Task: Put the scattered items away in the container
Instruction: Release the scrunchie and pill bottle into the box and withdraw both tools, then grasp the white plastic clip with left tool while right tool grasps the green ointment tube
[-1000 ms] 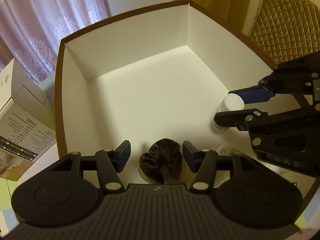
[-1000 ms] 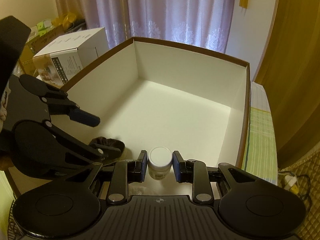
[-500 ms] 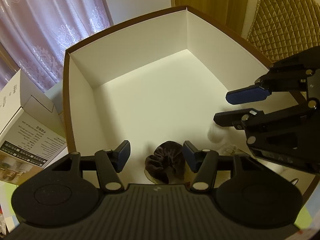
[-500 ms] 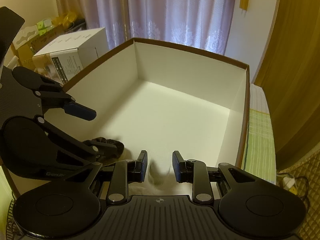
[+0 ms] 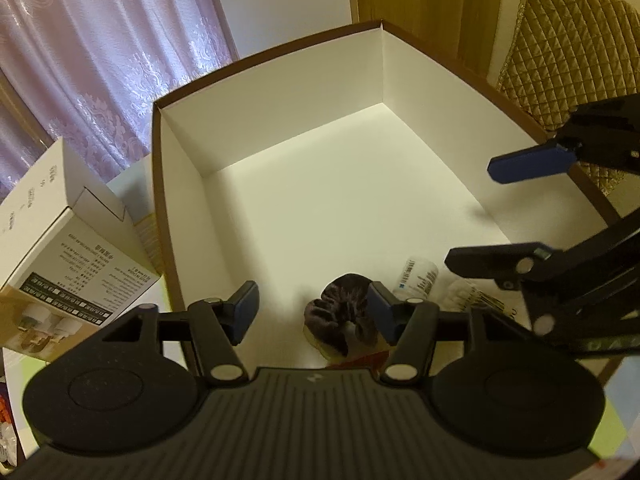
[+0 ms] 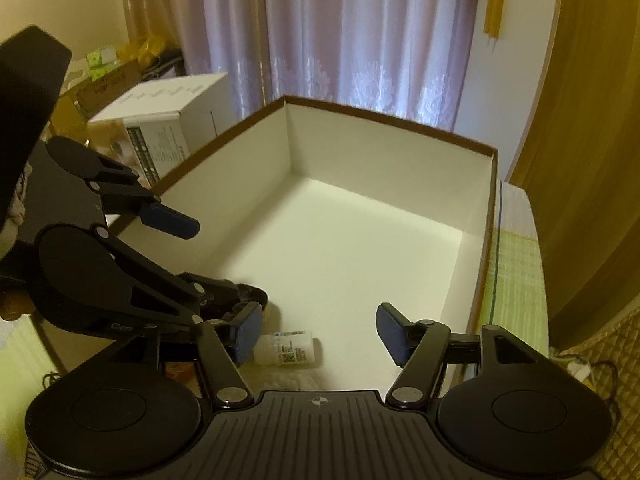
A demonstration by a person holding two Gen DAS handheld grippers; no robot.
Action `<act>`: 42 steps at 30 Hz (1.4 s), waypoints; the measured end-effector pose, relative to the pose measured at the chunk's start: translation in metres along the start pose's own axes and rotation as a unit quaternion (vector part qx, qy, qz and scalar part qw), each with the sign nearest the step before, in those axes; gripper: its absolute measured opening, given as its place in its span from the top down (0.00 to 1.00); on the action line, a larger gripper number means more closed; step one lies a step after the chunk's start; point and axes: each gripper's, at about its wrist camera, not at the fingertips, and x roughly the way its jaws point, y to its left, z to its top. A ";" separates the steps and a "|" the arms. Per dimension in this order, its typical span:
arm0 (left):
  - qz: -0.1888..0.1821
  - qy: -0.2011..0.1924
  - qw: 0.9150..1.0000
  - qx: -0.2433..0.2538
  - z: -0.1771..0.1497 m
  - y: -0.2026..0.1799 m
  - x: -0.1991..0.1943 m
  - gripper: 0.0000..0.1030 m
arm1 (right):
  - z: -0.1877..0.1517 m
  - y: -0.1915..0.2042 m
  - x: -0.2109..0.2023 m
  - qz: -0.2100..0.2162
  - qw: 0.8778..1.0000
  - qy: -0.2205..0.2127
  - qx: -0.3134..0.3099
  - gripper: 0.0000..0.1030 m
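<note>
Right claw (image 6: pixel 318 332) is spread wide and holds nothing; it hangs over the near end of the container (image 6: pixel 486 216). Small white bottle (image 6: pixel 290 348) lies on its side on the box floor just below and left of that claw's left finger, label up, apart from both pads. Left claw (image 5: pixel 312 308) is also released and empty, jaws well apart, above the same near end. Dark scrunchie (image 5: pixel 340 316) sits on the floor between its fingers but closer to the right finger, lying loose with nothing gripping it. From the left wrist view the bottle (image 5: pixel 416 276) rests just right of the scrunchie, near the right claw's lower finger. Something pale and crinkly, maybe a plastic packet (image 5: pixel 476 300), lies past the bottle; too blurred to name.

Progress, as a judgement: at least two items are already in the container, both dropped at the near end, the far floor bare. Neither claw carries anything, so the next step looks like going out for another item. Remaining scattered items are not in view; how many are left cannot be told. White carton (image 5: pixel 60 256) stands on the table outside the container, left of the left claw.
</note>
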 end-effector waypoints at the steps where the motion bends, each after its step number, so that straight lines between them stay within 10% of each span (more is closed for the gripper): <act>1: 0.000 -0.004 1.000 0.000 -0.001 -0.001 -0.004 0.37 | 0.000 0.000 -0.004 0.001 1.000 -0.004 0.004 0.39; 13: -0.006 -0.031 0.999 -0.033 -0.019 -0.005 -0.066 0.17 | -0.003 0.010 -0.063 0.018 0.998 -0.045 0.040 0.03; 27: 0.010 -0.062 0.991 -0.116 -0.084 -0.002 -0.164 0.13 | -0.035 0.032 -0.132 0.008 0.995 -0.077 0.065 0.02; 42: -0.015 -0.049 0.994 -0.101 -0.205 -0.044 -0.204 0.19 | -0.106 0.070 -0.167 0.004 0.996 -0.055 0.072 0.02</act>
